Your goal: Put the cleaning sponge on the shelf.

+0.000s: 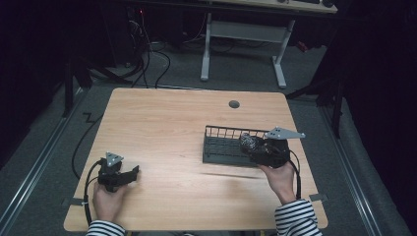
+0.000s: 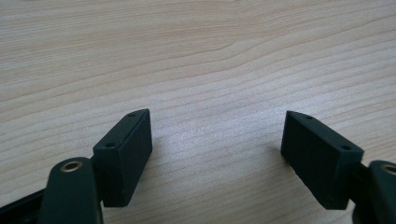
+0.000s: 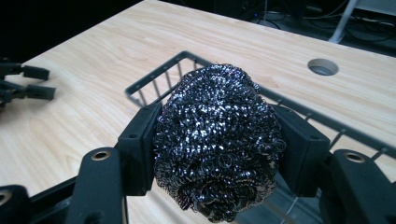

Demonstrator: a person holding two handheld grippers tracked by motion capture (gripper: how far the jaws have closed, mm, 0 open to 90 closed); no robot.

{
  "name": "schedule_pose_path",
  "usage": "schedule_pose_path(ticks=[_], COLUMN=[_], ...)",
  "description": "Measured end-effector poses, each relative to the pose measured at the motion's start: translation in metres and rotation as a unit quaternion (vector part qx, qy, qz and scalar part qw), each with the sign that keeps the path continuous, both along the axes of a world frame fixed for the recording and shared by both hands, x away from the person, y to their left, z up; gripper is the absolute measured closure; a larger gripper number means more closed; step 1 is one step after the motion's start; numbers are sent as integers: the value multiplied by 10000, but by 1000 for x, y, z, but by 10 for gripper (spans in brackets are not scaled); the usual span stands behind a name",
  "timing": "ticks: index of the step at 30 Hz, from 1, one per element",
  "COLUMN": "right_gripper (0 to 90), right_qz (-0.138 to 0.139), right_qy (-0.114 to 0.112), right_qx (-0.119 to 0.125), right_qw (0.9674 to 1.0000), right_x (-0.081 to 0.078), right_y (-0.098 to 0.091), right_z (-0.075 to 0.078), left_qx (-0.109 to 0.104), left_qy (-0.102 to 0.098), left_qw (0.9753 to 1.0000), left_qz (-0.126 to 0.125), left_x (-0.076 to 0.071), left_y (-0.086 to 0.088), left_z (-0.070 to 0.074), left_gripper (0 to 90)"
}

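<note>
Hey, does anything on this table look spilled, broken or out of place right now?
Nothing stands out. The right gripper holds a steel wool scourer above the wire basket, which sits flat on the table. The left gripper rests open over bare wood.

Premises present as a lab or recording studio. A pale wood worktop [image 1: 162,128] with a cable grommet hole [image 1: 234,104] stands on grey carpet [image 1: 246,69]. Black drapes [image 1: 373,98] enclose the sides. At 12 o'clock, a white-legged desk [image 1: 246,34]; at 11 o'clock, loose cables [image 1: 147,54] on the floor.
</note>
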State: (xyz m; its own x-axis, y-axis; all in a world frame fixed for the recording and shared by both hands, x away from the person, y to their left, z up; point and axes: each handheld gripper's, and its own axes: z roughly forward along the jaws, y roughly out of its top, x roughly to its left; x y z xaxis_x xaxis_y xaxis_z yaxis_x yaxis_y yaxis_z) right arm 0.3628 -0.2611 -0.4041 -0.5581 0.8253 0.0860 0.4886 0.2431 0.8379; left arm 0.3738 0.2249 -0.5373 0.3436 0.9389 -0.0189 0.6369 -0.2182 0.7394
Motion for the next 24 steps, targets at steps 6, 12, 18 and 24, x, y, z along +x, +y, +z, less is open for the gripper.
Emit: schedule_pose_path(ticks=[6, 12, 18, 24], right_gripper=[394, 392, 388, 381], right_qz=[-107, -238, -361, -429], right_qy=[30, 213, 433, 639], right_qx=[-130, -193, -366, -519], right_qw=[9999, 9993, 9977, 9957], right_x=[14, 31, 46, 58], right_y=[0, 0, 1, 2], right_z=[1, -5, -16, -26], left_qx=[8, -1, 3, 5], left_qy=[-2, -1, 0, -2], left_qw=[10000, 10000, 10000, 10000], left_qz=[0, 0, -2, -2], left_x=[0, 0, 0, 0], left_y=[0, 0, 0, 0], left_z=[0, 0, 0, 0], left_gripper=[253, 253, 253, 253])
